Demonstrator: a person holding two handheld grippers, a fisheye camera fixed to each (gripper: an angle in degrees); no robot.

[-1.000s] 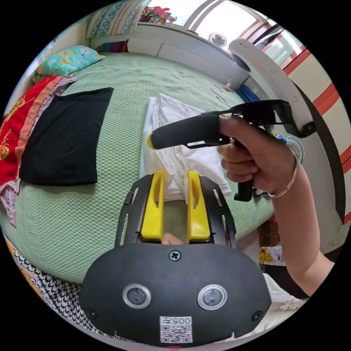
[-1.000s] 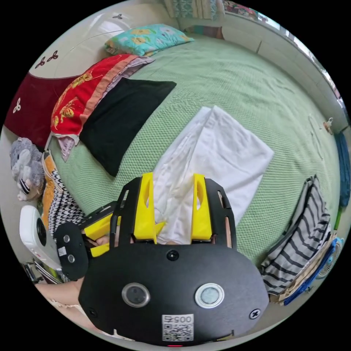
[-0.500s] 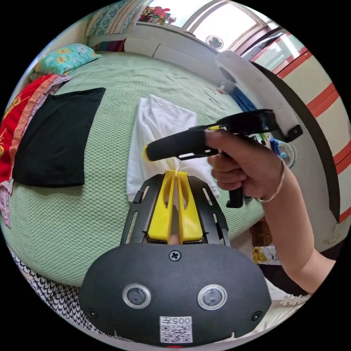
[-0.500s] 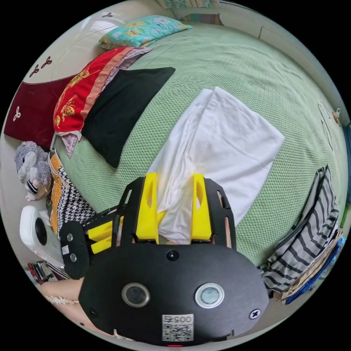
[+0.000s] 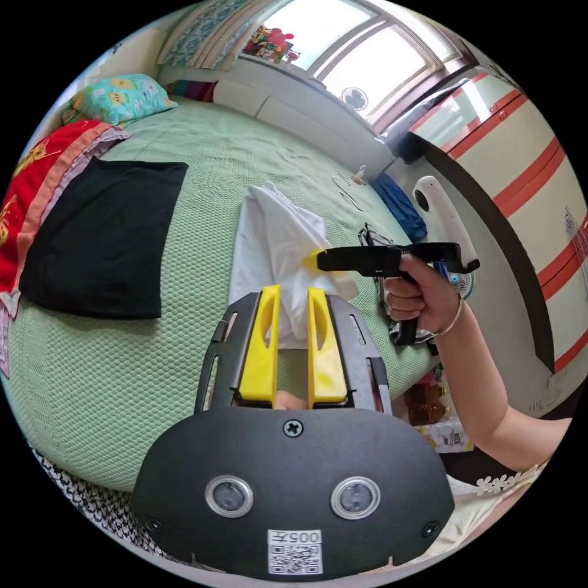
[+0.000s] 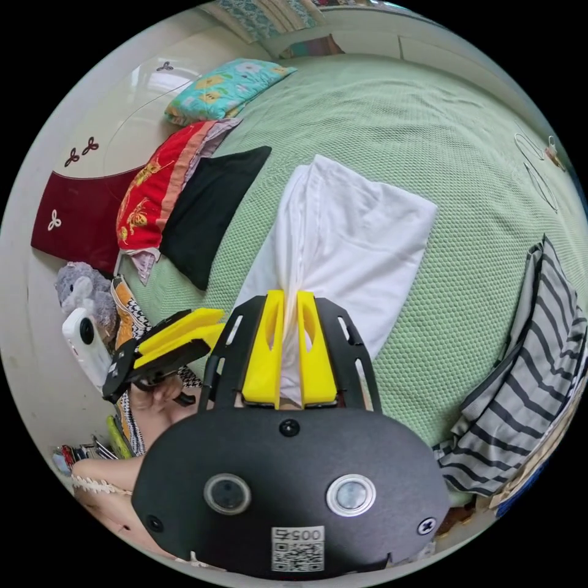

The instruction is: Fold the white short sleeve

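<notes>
The white short sleeve shirt (image 6: 361, 233) lies folded lengthwise on the green bed cover (image 6: 429, 110). My right gripper (image 6: 290, 295) is shut on its near end, and the cloth is gathered into a ridge running away from the jaws. In the left gripper view the right gripper (image 5: 313, 261), held by a hand (image 5: 419, 297), lifts that end of the shirt (image 5: 275, 233) off the bed. My left gripper (image 5: 293, 291) stands open in front of the shirt's near edge, jaws apart. It also appears as the left gripper (image 6: 217, 321) at the bed's edge in the right gripper view.
A folded black garment (image 5: 98, 239) lies beside the shirt, with a red blanket (image 5: 30, 190) and a floral pillow (image 5: 116, 101) beyond. A striped garment (image 6: 527, 367) sits on a pile at the bed's other edge. A wire hanger (image 6: 539, 171) rests further off.
My left gripper, shut on the shirt's edge half a second ago, has opened and let go. My right gripper has shut on the shirt's near end and raised it.
</notes>
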